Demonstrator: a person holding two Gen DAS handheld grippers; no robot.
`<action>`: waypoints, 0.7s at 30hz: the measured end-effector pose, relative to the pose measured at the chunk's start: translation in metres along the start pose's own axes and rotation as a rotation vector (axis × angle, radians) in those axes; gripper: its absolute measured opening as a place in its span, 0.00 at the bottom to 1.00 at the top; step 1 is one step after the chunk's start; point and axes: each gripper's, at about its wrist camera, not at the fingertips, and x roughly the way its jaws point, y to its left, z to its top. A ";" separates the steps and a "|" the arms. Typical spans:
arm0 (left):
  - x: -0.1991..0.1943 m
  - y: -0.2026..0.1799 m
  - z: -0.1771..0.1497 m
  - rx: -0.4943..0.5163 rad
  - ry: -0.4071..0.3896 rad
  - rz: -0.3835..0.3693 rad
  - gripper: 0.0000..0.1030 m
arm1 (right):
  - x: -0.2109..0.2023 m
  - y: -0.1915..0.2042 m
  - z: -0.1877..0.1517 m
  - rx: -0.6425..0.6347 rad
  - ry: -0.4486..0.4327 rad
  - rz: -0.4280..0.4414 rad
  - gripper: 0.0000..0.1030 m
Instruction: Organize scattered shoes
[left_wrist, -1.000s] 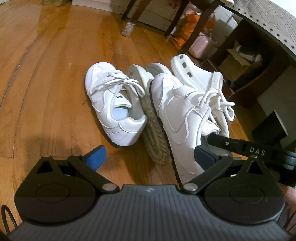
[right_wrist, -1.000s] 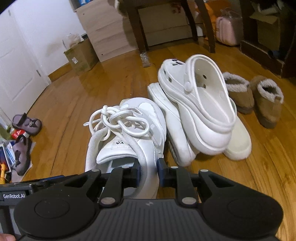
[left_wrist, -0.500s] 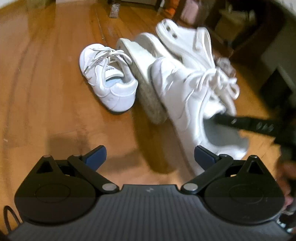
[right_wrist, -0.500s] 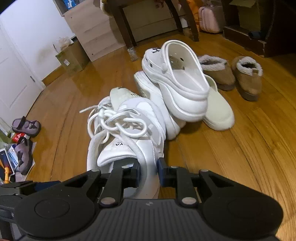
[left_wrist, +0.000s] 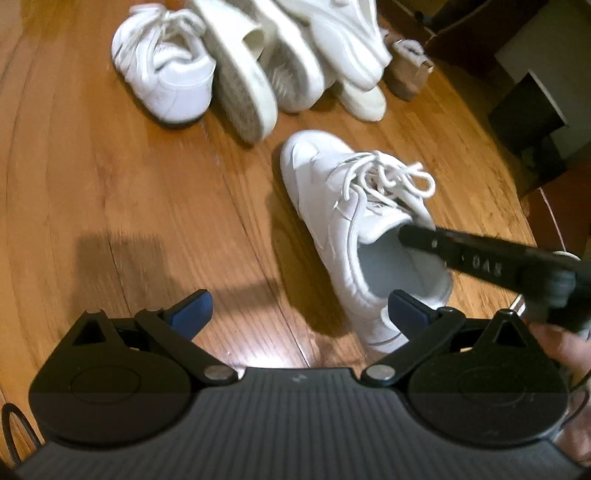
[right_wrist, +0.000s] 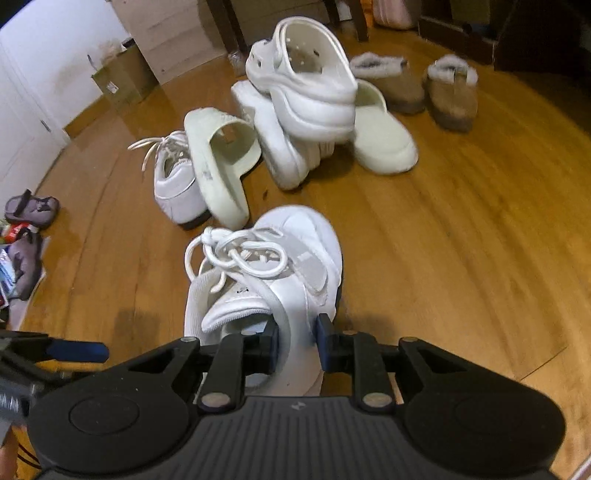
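My right gripper (right_wrist: 297, 334) is shut on the collar of a white laced sneaker (right_wrist: 273, 280), which also shows in the left wrist view (left_wrist: 347, 218), apart from the pile on the wooden floor. The right gripper's arm reaches into the sneaker's opening in the left wrist view (left_wrist: 410, 234). My left gripper (left_wrist: 299, 306) is open and empty, above bare floor left of that sneaker. The matching white sneaker (left_wrist: 166, 62) (right_wrist: 177, 184) lies beside a cream slide (right_wrist: 218, 158) and stacked white clogs (right_wrist: 299, 96).
Two brown fur-lined slippers (right_wrist: 424, 88) sit at the far right. Small purple sandals (right_wrist: 29, 210) and clutter lie at the left. A cardboard box (right_wrist: 122, 77), a cabinet and table legs stand at the back. Dark boxes (left_wrist: 528, 114) stand at the right.
The right gripper has pulled the held sneaker back out of the pile onto open floor. The left gripper has drawn back with it and stays open.
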 end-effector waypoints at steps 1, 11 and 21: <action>0.003 0.000 0.000 0.001 -0.007 0.010 1.00 | 0.003 0.000 0.000 0.002 0.015 0.002 0.25; 0.077 -0.035 -0.014 0.133 -0.032 0.124 1.00 | -0.044 -0.016 -0.001 0.050 -0.064 0.001 0.68; 0.082 -0.037 -0.018 -0.023 -0.007 0.094 0.16 | -0.070 -0.054 -0.026 0.179 -0.050 0.045 0.69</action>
